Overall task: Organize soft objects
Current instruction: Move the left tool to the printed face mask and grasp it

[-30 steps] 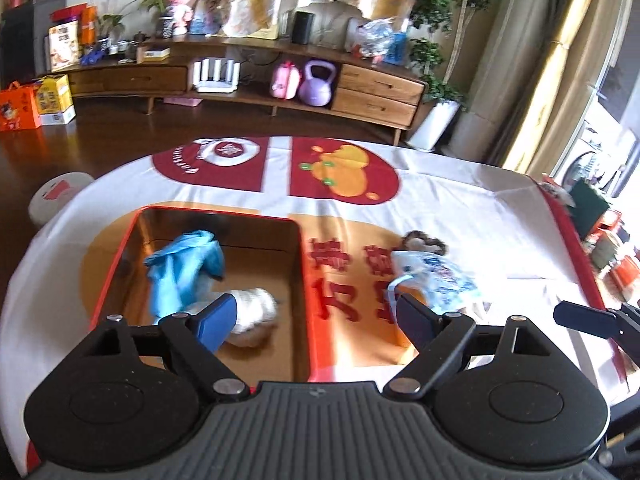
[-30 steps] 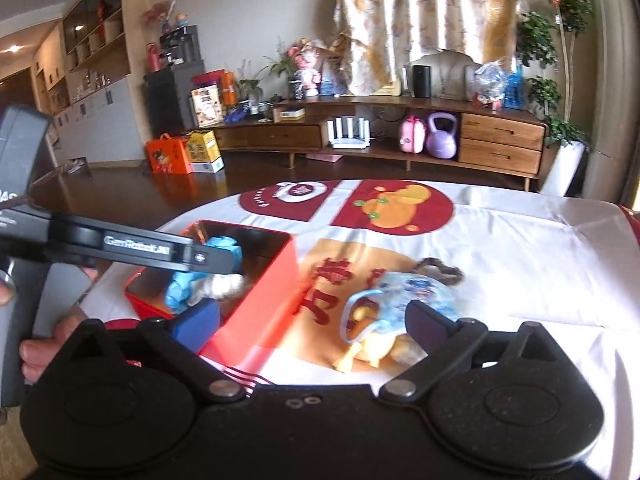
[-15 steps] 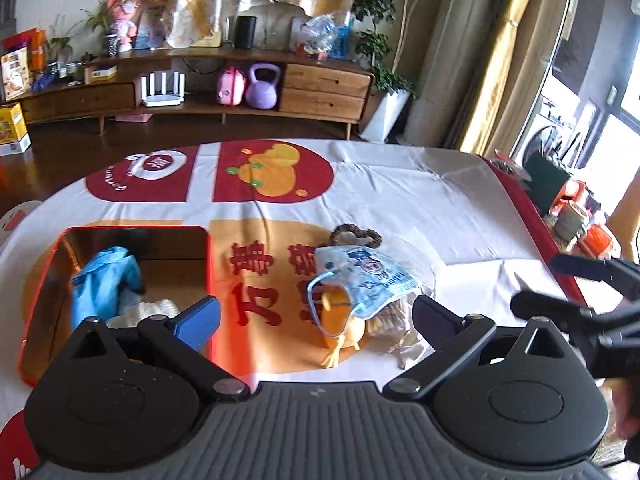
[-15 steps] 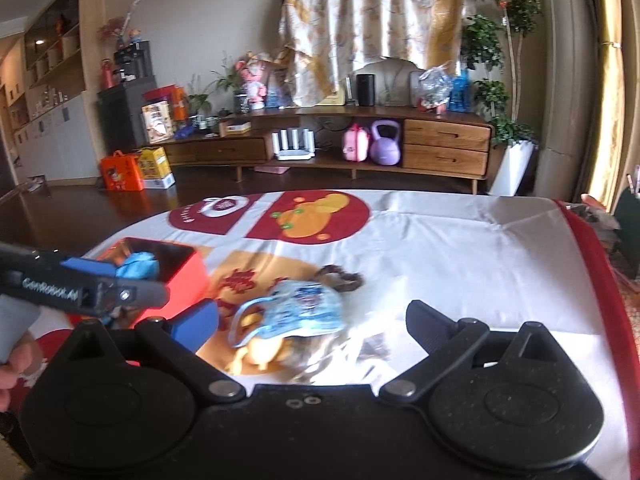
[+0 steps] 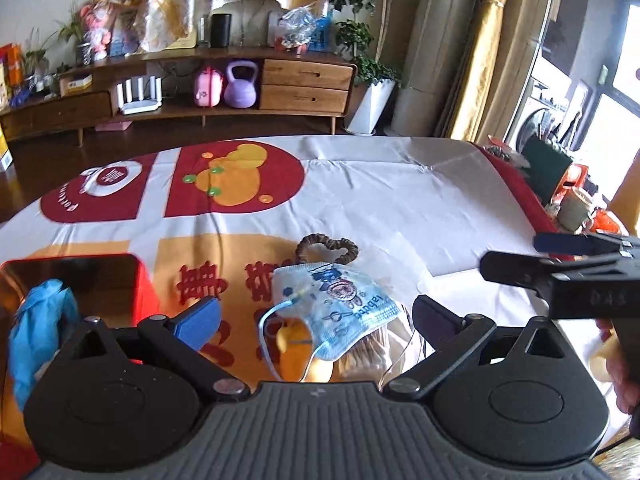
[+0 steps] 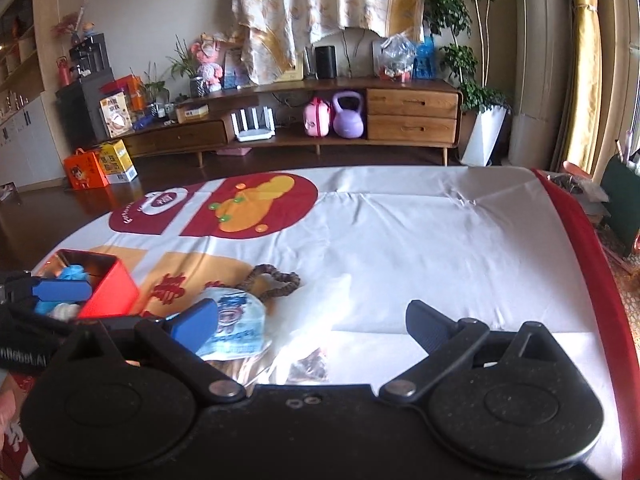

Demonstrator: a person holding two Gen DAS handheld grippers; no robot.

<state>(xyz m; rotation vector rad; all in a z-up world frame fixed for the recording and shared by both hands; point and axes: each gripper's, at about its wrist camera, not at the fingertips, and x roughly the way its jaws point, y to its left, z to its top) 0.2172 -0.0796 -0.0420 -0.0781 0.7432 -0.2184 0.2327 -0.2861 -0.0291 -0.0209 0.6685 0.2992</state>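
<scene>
A blue printed face mask (image 5: 334, 310) lies on the tablecloth over a yellow plush toy (image 5: 294, 338) and a clear plastic bag (image 5: 376, 354). A brown hair scrunchie (image 5: 326, 245) lies just behind them. My left gripper (image 5: 316, 318) is open and empty, hovering over this pile. The red box (image 5: 144, 292) at the left holds a blue cloth (image 5: 38, 320). My right gripper (image 6: 312, 320) is open and empty, right of the mask (image 6: 236, 328) and scrunchie (image 6: 276, 278); the box (image 6: 108, 294) is at its far left.
The table has a white cloth (image 6: 400, 240) with red and orange prints and a red edge (image 6: 580, 240) on the right. A wooden TV cabinet (image 6: 320, 120) stands behind, across the dark floor. Clutter sits beyond the right table edge (image 5: 572, 200).
Both grippers have swung to the right. The left one has moved from above the red box to above the mask pile. The right one now faces the bare cloth right of the pile.
</scene>
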